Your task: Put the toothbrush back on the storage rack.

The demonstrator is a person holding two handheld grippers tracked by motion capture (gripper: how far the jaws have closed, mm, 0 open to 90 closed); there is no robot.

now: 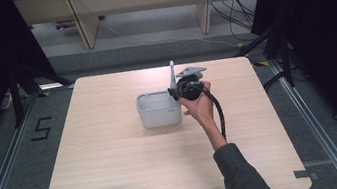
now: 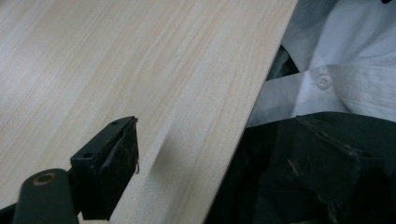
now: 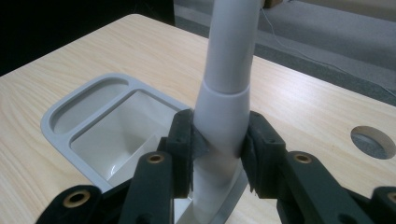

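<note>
High view overhead, gripper views close, sharing table (image 1: 115, 158).

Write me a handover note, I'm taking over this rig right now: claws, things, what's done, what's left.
Right claw: shut on the grey tool, upright, at the right end of the grey holder.
Left claw: open, holding nothing, at the table's near edge.
Holder: mid-table, its two visible compartments look unfilled.
Done: tool gripped at the holder.
Left: probably seat the tool in the holder and let go; I can't tell if its tip is inside.
</note>
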